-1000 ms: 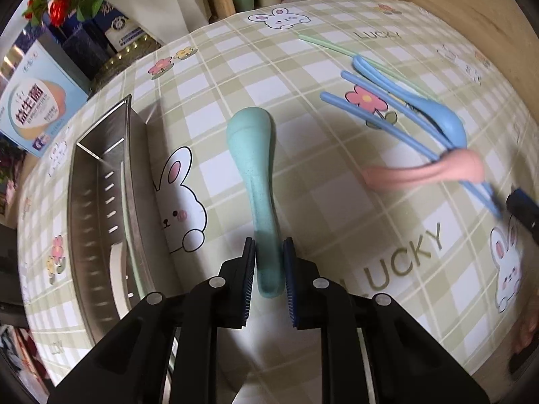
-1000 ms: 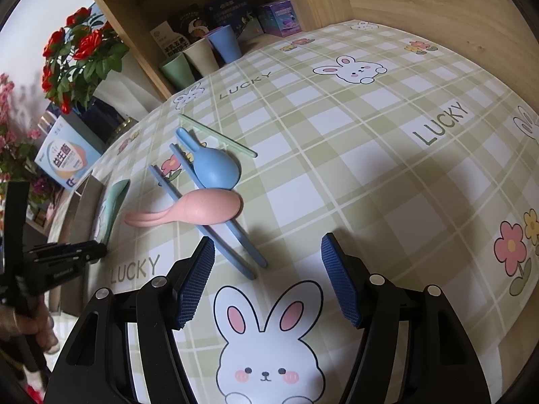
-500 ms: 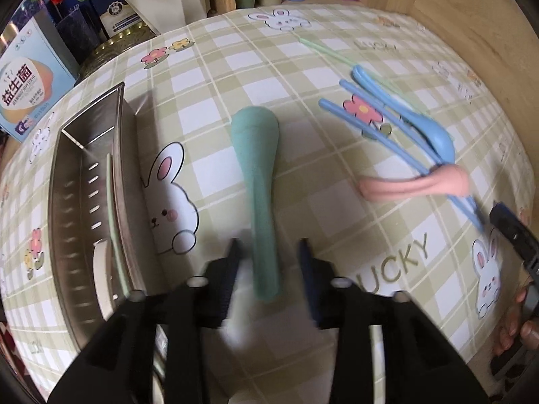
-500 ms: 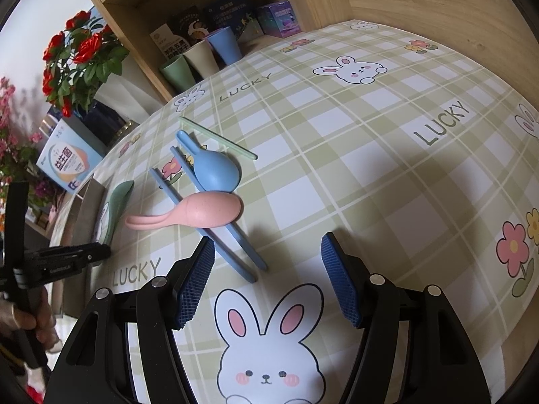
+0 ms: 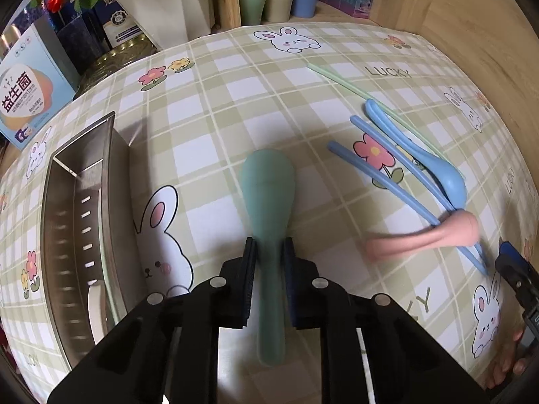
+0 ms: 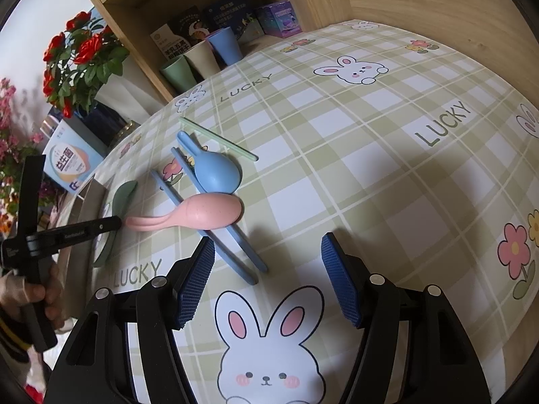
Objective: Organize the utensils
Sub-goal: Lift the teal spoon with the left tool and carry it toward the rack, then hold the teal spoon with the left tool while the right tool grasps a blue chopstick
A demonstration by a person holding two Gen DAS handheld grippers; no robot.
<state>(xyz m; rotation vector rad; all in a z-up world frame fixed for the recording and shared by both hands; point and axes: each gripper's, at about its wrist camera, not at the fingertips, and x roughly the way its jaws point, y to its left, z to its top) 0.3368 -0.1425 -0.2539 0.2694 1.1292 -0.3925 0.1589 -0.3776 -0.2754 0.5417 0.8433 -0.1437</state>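
Note:
A green spoon [image 5: 267, 185] lies bowl-down on the checked tablecloth, its handle running back between my left gripper's [image 5: 268, 249] pads. The jaws are closing and both pads touch the handle just behind the bowl. A steel utensil rack [image 5: 67, 208] stands to its left. On the right lie a pink spoon [image 5: 438, 235], a blue spoon [image 5: 448, 178], two blue chopsticks [image 5: 387, 178] and a pale green chopstick [image 5: 340, 80]. My right gripper [image 6: 266, 269] hovers open and holds nothing, just in front of the pink spoon [image 6: 202, 213] and the blue chopsticks [image 6: 209, 235].
Three cups [image 6: 202, 60] and small boxes stand on a wooden shelf at the back. A wooden wall [image 5: 471, 33] bounds the right side. A red flower plant [image 6: 77, 60] and a blue box [image 5: 27, 91] sit at the back left. A person's hand [image 6: 33, 296] holds the left gripper.
My left gripper opened off the green spoon's handle end, slid forward along the handle toward the bowl, and closed on it again. The right gripper has kept still.

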